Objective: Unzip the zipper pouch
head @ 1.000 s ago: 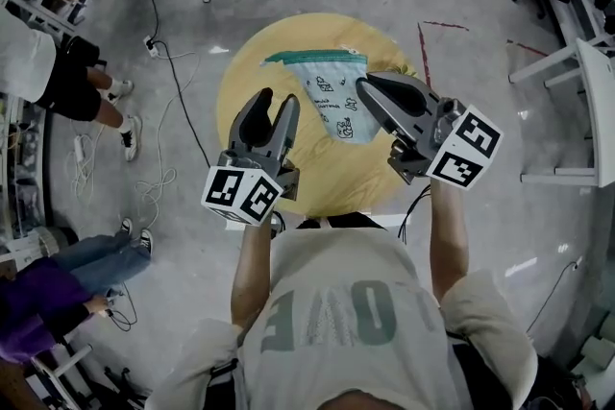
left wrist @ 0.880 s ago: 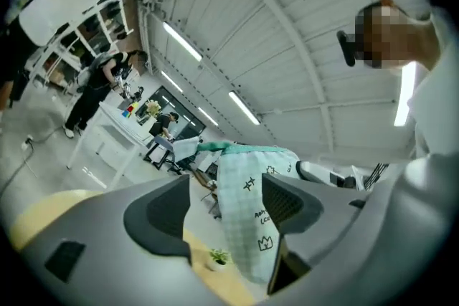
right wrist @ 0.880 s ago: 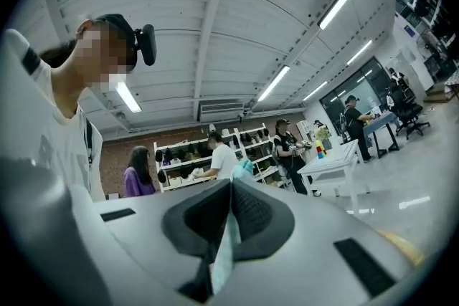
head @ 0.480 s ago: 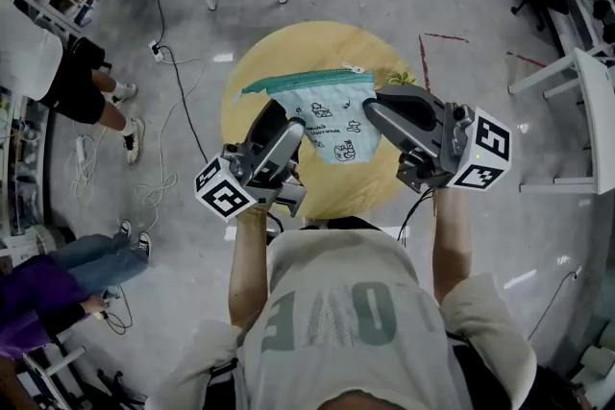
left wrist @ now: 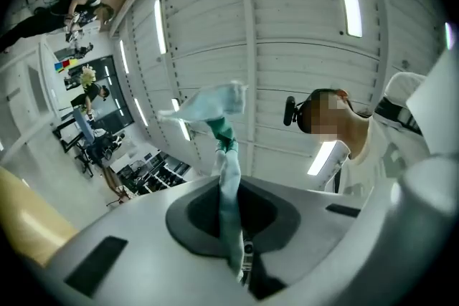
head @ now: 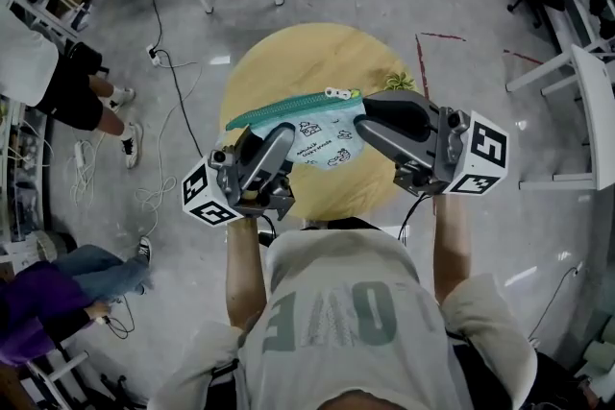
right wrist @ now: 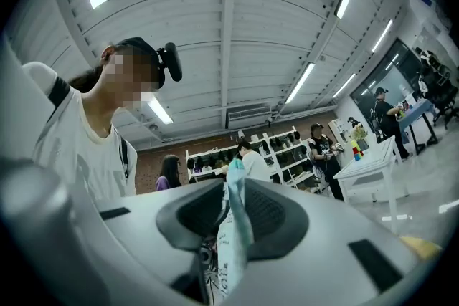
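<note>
round wooden counter (head: 288, 58) below, w/ the zipper pouch (head: 322, 137) held up over it, stretched btwn both grippers. left gripper (head: 276, 137): jaws pressed together, pinching the pouch's teal zipper band at its left end. right gripper (head: 365, 117): jaws pinching the pale printed fabric at the other end. zipper pull (head: 341, 93) sits on the top edge, nr the right gripper.

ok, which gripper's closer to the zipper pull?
Right. The right gripper pinches the pouch just below the zipper pull, its jaws easing open on the fabric. The left gripper grips the pouch's lower left edge, farther off.
</note>
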Demonstrator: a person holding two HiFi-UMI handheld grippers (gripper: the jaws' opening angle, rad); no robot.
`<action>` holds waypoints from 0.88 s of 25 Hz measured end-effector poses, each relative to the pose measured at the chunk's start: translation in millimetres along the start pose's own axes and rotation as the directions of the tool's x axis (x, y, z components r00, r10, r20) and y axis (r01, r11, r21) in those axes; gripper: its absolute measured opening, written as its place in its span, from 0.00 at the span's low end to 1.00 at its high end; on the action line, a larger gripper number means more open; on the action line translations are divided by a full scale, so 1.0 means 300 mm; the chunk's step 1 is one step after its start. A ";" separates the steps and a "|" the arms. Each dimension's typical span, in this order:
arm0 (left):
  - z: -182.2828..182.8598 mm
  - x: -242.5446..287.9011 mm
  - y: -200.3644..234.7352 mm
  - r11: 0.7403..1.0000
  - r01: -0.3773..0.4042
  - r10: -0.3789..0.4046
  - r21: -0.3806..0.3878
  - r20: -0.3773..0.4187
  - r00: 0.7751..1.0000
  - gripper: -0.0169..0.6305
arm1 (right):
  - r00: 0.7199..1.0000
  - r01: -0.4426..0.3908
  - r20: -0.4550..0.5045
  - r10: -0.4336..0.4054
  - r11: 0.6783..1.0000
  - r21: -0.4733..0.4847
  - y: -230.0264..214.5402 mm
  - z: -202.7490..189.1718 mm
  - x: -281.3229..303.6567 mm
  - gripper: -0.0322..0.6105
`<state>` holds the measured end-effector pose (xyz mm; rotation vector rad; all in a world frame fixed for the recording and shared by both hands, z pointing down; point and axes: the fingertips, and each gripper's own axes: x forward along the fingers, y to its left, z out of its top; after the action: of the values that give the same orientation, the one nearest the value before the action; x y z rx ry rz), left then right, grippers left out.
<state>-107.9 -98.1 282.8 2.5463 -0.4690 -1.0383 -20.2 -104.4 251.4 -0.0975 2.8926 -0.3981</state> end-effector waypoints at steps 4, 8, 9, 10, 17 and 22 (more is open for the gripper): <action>0.010 -0.002 -0.024 0.998 0.031 -0.029 0.059 -0.034 0.999 0.07 | 0.999 -0.039 0.004 0.039 0.999 0.006 0.017 0.008 0.008 0.45; 0.006 0.008 -0.041 0.996 0.051 -0.048 0.067 -0.048 0.998 0.07 | 0.998 -0.057 -0.033 0.056 0.998 -0.018 0.026 -0.016 0.023 0.45; 0.001 0.008 -0.043 0.996 0.052 -0.048 0.070 -0.058 0.997 0.07 | 0.998 -0.062 -0.031 0.061 0.998 -0.017 0.030 -0.018 0.028 0.44; -0.004 0.008 -0.045 0.996 0.053 -0.048 0.072 -0.068 0.997 0.07 | 0.997 -0.068 -0.029 0.068 0.998 -0.014 0.033 -0.019 0.033 0.43; 0.003 0.017 -0.032 0.997 0.041 -0.035 0.070 -0.087 0.996 0.07 | 0.994 -0.074 -0.086 0.072 0.997 -0.026 0.026 -0.025 0.059 0.13; -0.016 -0.012 0.041 0.994 -0.079 0.088 0.077 -0.122 0.989 0.20 | 0.992 -0.040 -0.118 0.032 0.997 -0.060 0.019 -0.055 0.052 0.11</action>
<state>-108.9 -106.7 293.6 2.6113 -0.5829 -0.8401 -39.3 -96.1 262.1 -0.0328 3.0184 -0.3179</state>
